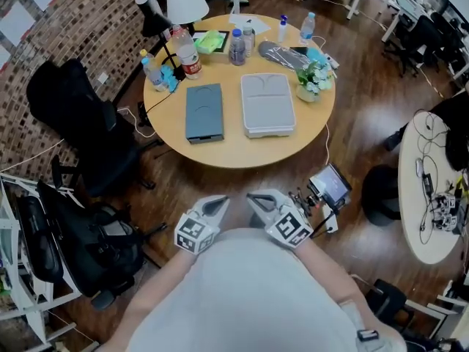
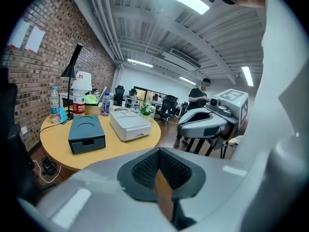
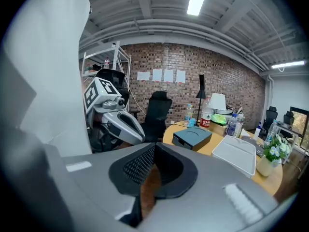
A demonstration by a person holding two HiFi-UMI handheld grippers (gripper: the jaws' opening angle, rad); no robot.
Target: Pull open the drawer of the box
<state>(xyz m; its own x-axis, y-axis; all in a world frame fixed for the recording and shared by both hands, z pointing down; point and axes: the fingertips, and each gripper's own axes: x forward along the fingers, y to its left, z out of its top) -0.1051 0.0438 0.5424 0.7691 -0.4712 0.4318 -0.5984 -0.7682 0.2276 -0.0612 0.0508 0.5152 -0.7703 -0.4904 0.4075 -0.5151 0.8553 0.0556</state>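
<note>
Left claw (image 1: 217, 204) and right claw (image 1: 257, 199) are both recorded as fully shut with nothing between the pads; in each claw's own view the ribbed faces meet tip to tip. Both are held close to the person's torso, well short of the desk (image 1: 234, 152) and off its near edge. Task not yet begun. Box (image 1: 204, 112) is noted lying flat on the desk, a little inside the near edge, with drawer (image 2: 79, 147) closed and flush. Appearance: low rectangular body, slate blue-grey, matt, with a shallow rounded recess in the top face. The drawer front is on the short end that faces the desk's near edge, and a small dark notch (image 2: 88, 141) is cut at its upper middle. No knob or handle is made out. Handling, judged: shell is taken to be stiff moulded plastic, light, smooth-skinned and not fragile. On the desk's smooth top so light a body is expected to slide toward the puller rather than release its drawer. It should therefore be pinned from above by one claw while the pull is made by the other. Hold is best taken at the notch, either by a claw opened a little and closed over the lip or by a shut tip hooked in. Pull is to be kept level and straight toward the desk's near edge, so that jamming is avoided. Depth of the notch cannot be told.
</note>
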